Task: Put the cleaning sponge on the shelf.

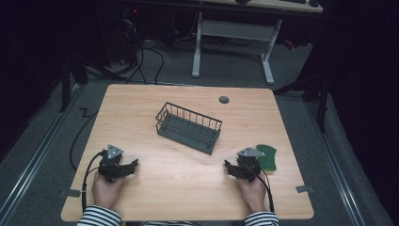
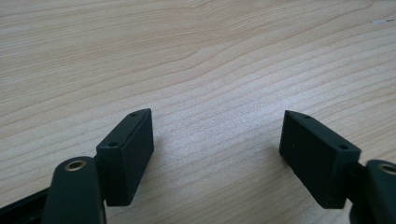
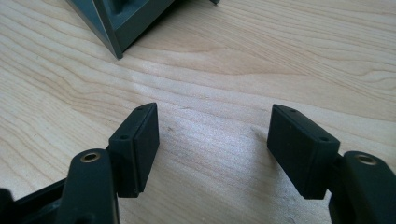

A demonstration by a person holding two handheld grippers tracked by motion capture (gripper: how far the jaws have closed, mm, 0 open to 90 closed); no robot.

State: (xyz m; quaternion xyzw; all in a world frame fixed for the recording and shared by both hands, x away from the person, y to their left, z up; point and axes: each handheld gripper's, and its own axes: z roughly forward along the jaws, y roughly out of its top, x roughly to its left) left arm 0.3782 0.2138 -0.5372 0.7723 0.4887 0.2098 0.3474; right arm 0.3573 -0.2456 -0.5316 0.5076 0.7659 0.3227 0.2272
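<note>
A wooden table point(image 1: 141, 108) carries a dark wire basket point(image 1: 189, 127) at its middle, set at a slant, nothing seen inside it. Near the right edge lies a green sponge point(image 1: 268, 156), just beside the right gripper point(image 1: 234, 168), whose jaws stand apart over bare wood with a basket corner far ahead. The left gripper point(image 1: 128, 167) rests near the left corner, jaws likewise apart, nothing between them.

Wooden table point(image 1: 188, 179), dark wire basket point(image 1: 189, 127) at centre, green sponge point(image 1: 268, 157) near right edge
</note>
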